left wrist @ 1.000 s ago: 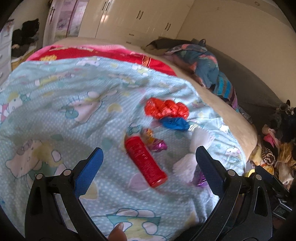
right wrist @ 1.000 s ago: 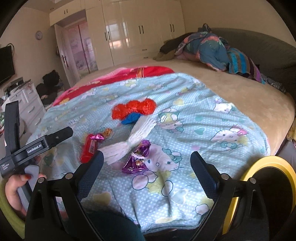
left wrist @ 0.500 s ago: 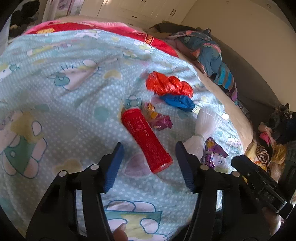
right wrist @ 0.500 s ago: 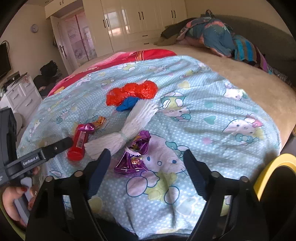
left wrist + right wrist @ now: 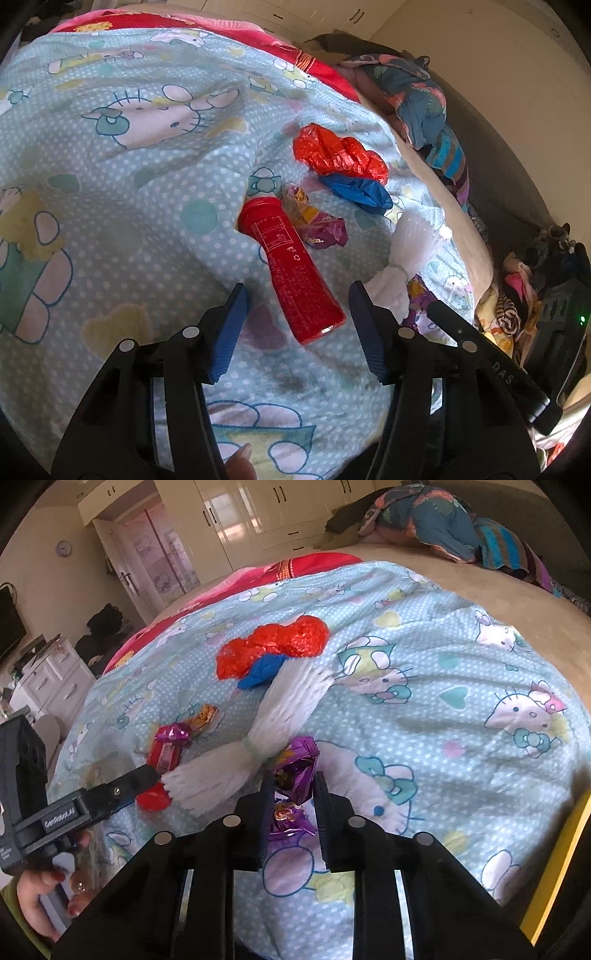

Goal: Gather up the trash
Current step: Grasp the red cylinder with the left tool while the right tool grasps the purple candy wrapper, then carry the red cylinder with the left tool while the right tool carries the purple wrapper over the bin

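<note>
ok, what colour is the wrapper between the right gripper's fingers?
Shiny purple wrapper, with a bit of orange print; the right wrist view shows it best.

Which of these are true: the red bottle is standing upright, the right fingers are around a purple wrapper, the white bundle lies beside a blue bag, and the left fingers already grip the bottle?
1. The red bottle stands upright. False: it lies on its side on the bedsheet.
2. The right gripper has its fingers around the purple wrapper. True; they have just been closing.
3. The white bundle lies beside the blue bag. True.
4. The left gripper grips the bottle. False: its fingers straddle it with gaps.
</note>
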Demonstrator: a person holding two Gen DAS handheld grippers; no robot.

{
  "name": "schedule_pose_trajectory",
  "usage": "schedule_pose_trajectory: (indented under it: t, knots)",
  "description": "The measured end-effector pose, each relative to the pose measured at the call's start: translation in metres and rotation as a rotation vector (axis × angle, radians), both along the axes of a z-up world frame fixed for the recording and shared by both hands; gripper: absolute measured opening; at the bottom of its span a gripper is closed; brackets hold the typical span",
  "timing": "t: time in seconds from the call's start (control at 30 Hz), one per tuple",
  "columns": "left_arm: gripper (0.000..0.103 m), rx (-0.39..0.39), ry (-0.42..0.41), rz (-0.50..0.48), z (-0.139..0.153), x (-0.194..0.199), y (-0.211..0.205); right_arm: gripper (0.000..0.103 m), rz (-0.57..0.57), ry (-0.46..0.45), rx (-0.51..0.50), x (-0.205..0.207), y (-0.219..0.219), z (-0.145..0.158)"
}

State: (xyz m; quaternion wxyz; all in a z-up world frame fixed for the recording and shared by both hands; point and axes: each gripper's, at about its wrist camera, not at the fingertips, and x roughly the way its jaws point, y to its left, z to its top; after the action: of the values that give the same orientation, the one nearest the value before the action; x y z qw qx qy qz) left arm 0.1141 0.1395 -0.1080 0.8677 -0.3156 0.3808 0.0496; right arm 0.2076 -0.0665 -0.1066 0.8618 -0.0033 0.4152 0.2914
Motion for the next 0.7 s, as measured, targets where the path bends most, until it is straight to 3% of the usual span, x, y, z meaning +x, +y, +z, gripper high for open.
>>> schedule_pose_trajectory:
  t: [0.37, 0.4, 0.53, 0.57, 0.7]
  knots:
    - [0.048, 0.065, 0.071, -0.019, -0.009, 0.019, -0.006, 0.014, -0.027, -0.049, 0.045, -0.027, -0.022, 0.015]
    - [0.045, 0.073, 0.076, -0.019, -0.009, 0.019, -0.005, 0.008, -0.031, -0.054, 0.047, -0.030, -0.024, 0.016]
    - [0.031, 0.071, 0.082, -0.018, -0.011, 0.016, 0.000, 0.008, -0.030, -0.073, 0.050, -0.037, -0.028, 0.022]
    - [0.028, 0.061, 0.081, -0.018, -0.011, 0.015, 0.002, 0.004, -0.024, -0.082, 0.053, -0.039, -0.029, 0.024]
    - [0.024, 0.037, 0.080, -0.033, -0.008, 0.006, 0.010, 0.002, -0.020, -0.086, 0.064, -0.041, -0.029, 0.027]
